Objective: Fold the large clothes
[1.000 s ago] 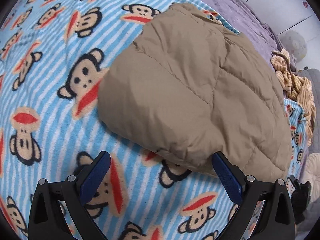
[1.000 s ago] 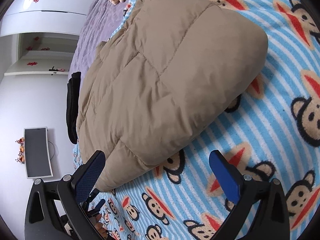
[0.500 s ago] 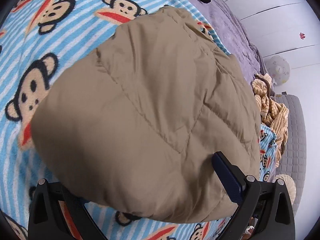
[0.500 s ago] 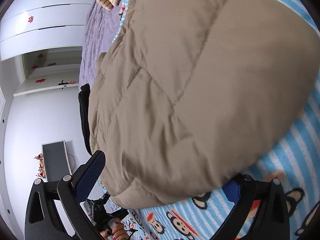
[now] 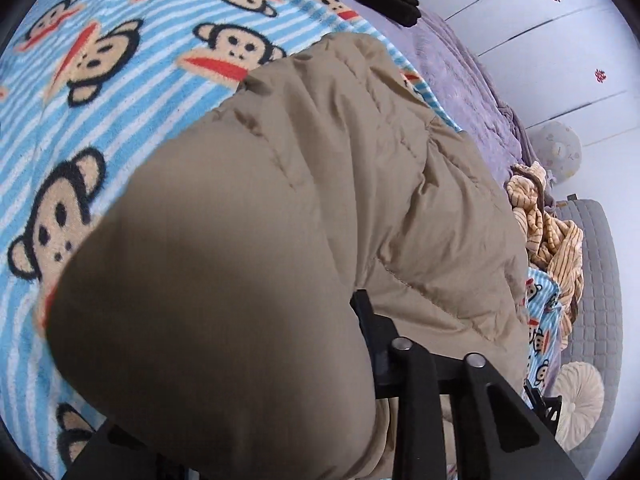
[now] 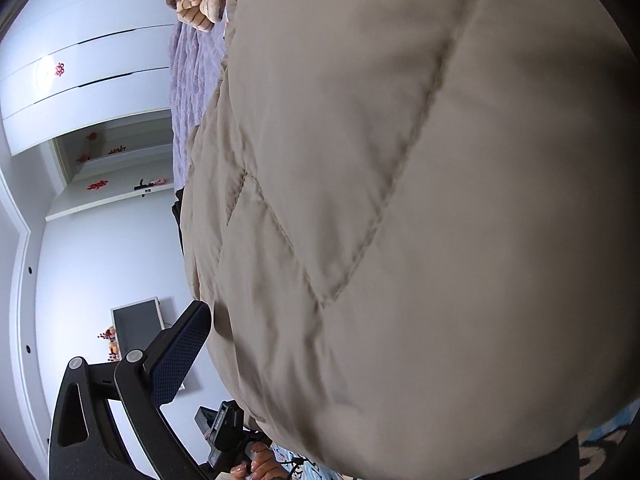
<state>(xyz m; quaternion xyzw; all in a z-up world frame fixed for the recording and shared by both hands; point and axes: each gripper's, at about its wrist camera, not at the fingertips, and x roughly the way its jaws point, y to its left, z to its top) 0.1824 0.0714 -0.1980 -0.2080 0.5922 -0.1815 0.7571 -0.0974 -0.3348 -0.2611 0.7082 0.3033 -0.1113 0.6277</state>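
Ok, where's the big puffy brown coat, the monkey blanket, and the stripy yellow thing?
puffy brown coat [image 5: 360, 184]: left wrist view, quilted top.
monkey blanket [image 5: 120, 128]: left wrist view, bare striped patch.
stripy yellow thing [image 5: 556, 240]: left wrist view, crumpled middle.

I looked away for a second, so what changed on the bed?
Both tongs pushed in onto the tan padded jacket. The left tongs have just been closing, with the jacket's near edge between them. The right tongs straddle it, one pad clear. The monkey blanket stayed put.
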